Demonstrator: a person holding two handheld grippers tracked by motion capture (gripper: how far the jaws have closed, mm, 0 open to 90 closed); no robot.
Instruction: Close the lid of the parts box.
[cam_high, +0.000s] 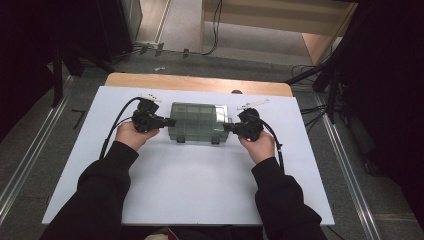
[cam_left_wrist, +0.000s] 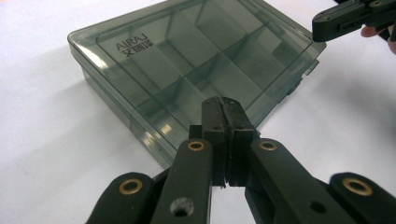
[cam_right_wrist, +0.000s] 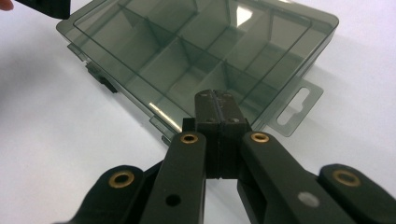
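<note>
Smoke-grey clear plastic makes up the compartment box (cam_high: 198, 122), which lies flat with its lid shut near the far middle of the white desk (cam_high: 190, 185). At the left, the left gripper (cam_high: 169, 121) is held level in the person's left hand (cam_high: 131, 135), pointing at the box's left end; its jaws are pressed together with nothing between them, and their tip sits right at the box's edge, though contact cannot be told. In the left gripper view the closed tip (cam_left_wrist: 223, 103) lies over the near edge of the box (cam_left_wrist: 187, 70), whose lid bears raised lettering and shows dividers beneath. At the right, the right gripper (cam_high: 228, 126) in the right hand (cam_high: 260, 145) points at the box's right end, jaws likewise together and empty. In the right gripper view its tip (cam_right_wrist: 215, 95) lies against the box's near rim (cam_right_wrist: 205, 51), beside a clear hang tab (cam_right_wrist: 296, 109) that juts from that end.
</note>
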